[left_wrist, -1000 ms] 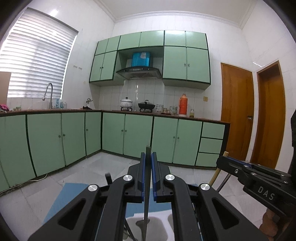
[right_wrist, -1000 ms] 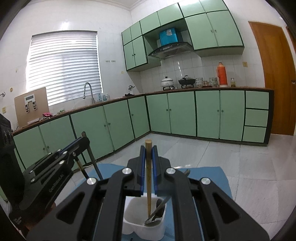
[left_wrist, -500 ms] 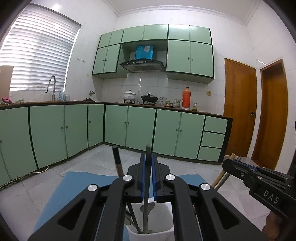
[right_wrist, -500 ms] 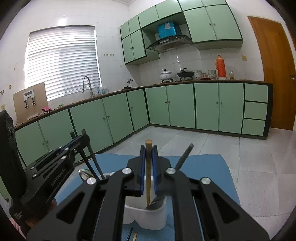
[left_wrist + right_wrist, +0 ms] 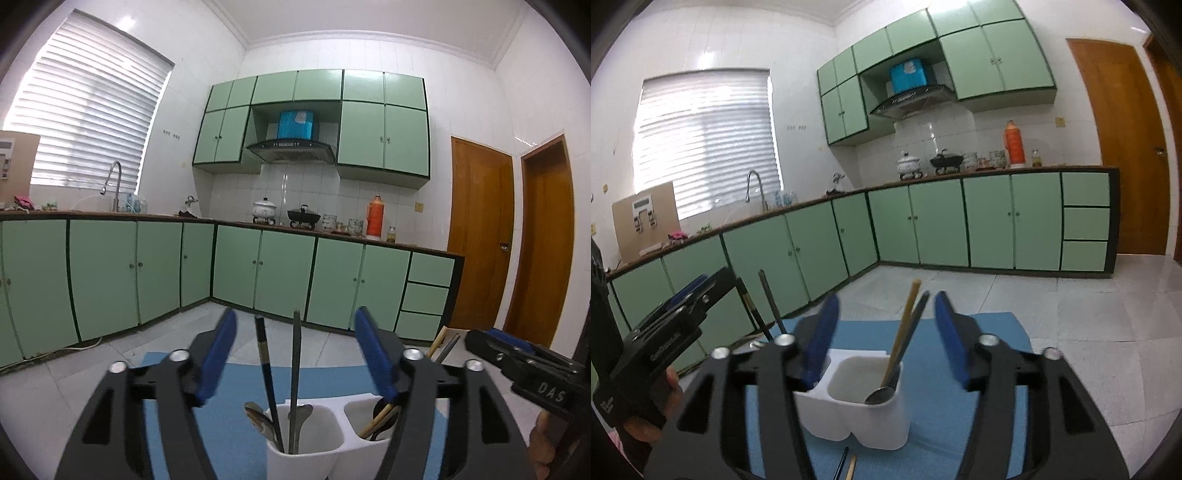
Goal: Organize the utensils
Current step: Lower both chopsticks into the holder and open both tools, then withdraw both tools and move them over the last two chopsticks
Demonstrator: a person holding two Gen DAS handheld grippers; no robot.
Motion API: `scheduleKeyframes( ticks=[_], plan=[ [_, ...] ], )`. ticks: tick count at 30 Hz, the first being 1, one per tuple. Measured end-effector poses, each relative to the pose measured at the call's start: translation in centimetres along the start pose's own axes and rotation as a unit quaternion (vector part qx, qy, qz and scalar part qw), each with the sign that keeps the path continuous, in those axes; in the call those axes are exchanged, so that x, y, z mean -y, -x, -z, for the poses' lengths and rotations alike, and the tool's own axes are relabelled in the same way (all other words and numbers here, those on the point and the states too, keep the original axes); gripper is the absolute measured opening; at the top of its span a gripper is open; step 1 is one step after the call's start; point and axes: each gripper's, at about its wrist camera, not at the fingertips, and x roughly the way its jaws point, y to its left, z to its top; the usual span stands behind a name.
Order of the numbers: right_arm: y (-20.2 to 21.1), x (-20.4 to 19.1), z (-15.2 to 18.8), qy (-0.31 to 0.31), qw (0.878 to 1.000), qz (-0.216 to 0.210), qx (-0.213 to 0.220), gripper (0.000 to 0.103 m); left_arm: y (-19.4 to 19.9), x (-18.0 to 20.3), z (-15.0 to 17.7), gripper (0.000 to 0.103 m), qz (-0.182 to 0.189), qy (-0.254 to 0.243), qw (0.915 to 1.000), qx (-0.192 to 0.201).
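A white two-compartment holder point(image 5: 306, 443) stands on a blue mat point(image 5: 229, 424). My left gripper point(image 5: 295, 328) hovers just above it, its jaws opening. A dark-handled utensil point(image 5: 294, 387) stands free between them in the near compartment, beside a black chopstick point(image 5: 266, 373) and a spoon point(image 5: 258, 417). My right gripper point(image 5: 886, 314) is over the other compartment, its jaws opening too. Between them a wooden chopstick point(image 5: 905, 325) leans loose against a dark-handled spoon point(image 5: 918, 317). The holder point(image 5: 857, 406) also shows in the right wrist view.
Two loose chopsticks point(image 5: 847, 466) lie on the mat point(image 5: 982, 332) in front of the holder. Each gripper shows in the other's view: the right gripper point(image 5: 524, 369), the left gripper point(image 5: 672, 325) with a hand beneath. Green cabinets, tiled floor and wooden doors lie beyond.
Both grippers went from shut to open. The left let go of the dark-handled utensil, the right let go of the wooden chopstick; both now stand in the holder.
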Motion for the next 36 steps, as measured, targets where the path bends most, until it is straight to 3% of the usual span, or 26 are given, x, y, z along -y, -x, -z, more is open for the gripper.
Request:
scheduleKeyframes(
  ticks=[6,11,27,36],
  plan=[
    [3.1,-0.1,1.2,0.007,1.000,-0.004,0.012,0.070,3.3,-0.5,0.5,0.088,-0.009,0.006,0.9999,0.003],
    [6.1,0.0,4.2,0.007,1.000,-0.001,0.003,0.076,6.2,-0.9,2.5,0.094,-0.014,0.009,0.9997,-0.015],
    [11.8,-1.2,17.1,-0.013,0.996,0.037,-0.079,0.076,14.2,-0.4,14.7,0.095,-0.045,-0.034,0.9895,-0.133],
    [14.2,-4.3,23.2,0.025,0.995,0.054,-0.079,0.063,17.2,0.1,19.6,0.095,-0.057,-0.063,0.9837,-0.159]
  ],
)
